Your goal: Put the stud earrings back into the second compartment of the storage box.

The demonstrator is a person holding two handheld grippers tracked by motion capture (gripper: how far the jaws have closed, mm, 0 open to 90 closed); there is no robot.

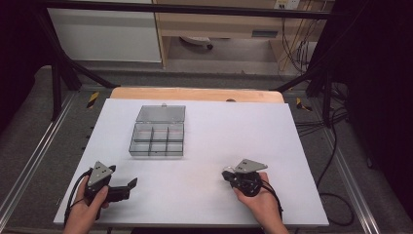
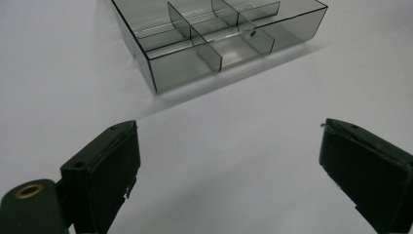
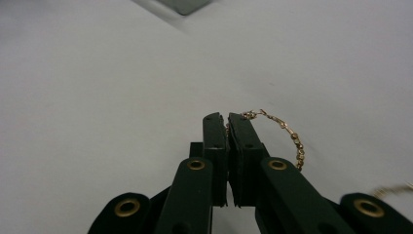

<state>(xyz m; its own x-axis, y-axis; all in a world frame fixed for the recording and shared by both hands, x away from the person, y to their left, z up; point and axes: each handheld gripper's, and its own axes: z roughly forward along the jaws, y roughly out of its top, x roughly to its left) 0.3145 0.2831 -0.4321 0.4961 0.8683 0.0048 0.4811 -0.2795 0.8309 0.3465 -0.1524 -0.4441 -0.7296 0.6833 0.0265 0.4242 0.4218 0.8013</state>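
Your right gripper (image 3: pixel 227 117) pinches a thin gold bead chain (image 3: pixel 285 129) on the white table (image 1: pixel 243 131).

Its jaws are pressed together on one end of the chain; the rest curves out from the tips and down along the jaw. This gripper is well apart from the clear smoky plastic compartment box (image 1: pixel 157 140), nearer to you. Your left gripper (image 2: pixel 229 146) has its jaws spread wide, with nothing between them, facing the box from near.
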